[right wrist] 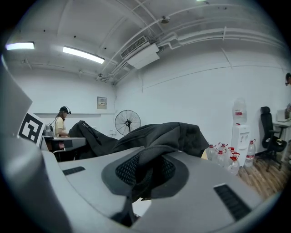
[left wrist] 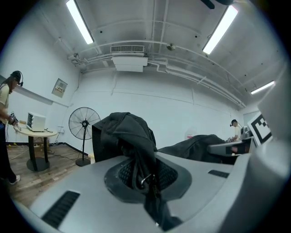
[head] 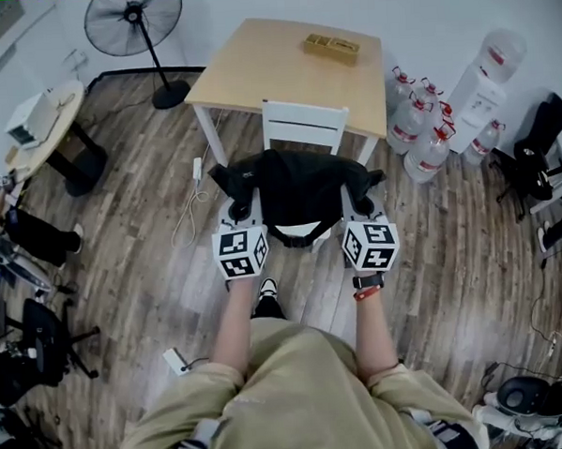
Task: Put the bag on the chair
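Note:
A black bag [head: 298, 192] hangs between my two grippers, just in front of a white chair [head: 304, 126] tucked at a wooden table [head: 273, 64]. My left gripper [head: 237, 212] is shut on the bag's left side; in the left gripper view black fabric and a strap with a metal ring [left wrist: 143, 181] are pinched between the jaws [left wrist: 144, 179]. My right gripper [head: 363, 205] is shut on the bag's right side, with dark fabric [right wrist: 173, 136] bunched between its jaws [right wrist: 144, 175]. The chair's seat is hidden under the bag.
Several water bottles [head: 425, 132] and a dispenser [head: 485, 81] stand right of the table. A floor fan [head: 137, 29] is at the back left, a round table [head: 46, 128] further left. A cable and power strip [head: 197, 190] lie left of the chair. Black office chairs [head: 540, 149] are at the right.

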`<act>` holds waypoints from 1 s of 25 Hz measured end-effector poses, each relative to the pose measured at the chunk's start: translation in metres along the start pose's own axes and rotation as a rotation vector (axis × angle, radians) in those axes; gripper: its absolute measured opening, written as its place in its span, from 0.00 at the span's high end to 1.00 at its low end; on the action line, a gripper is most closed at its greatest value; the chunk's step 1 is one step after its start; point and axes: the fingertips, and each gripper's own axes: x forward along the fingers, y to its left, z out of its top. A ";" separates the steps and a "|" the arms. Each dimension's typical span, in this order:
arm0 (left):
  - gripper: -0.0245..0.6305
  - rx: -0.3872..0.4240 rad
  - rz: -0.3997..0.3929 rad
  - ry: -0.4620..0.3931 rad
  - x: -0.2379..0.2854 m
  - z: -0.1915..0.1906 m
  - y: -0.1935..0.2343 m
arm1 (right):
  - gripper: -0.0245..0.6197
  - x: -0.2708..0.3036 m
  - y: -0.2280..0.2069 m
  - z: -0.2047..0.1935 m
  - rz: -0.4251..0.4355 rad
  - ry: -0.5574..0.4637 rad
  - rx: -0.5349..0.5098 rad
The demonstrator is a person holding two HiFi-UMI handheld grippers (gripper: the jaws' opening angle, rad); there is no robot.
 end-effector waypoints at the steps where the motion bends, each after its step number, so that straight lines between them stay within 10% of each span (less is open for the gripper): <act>1: 0.90 -0.004 -0.006 0.006 0.014 0.001 0.005 | 0.90 0.014 -0.003 0.003 -0.005 0.005 0.004; 25: 0.90 -0.016 -0.159 0.126 0.218 -0.023 0.091 | 0.90 0.225 -0.038 -0.017 -0.123 0.094 0.131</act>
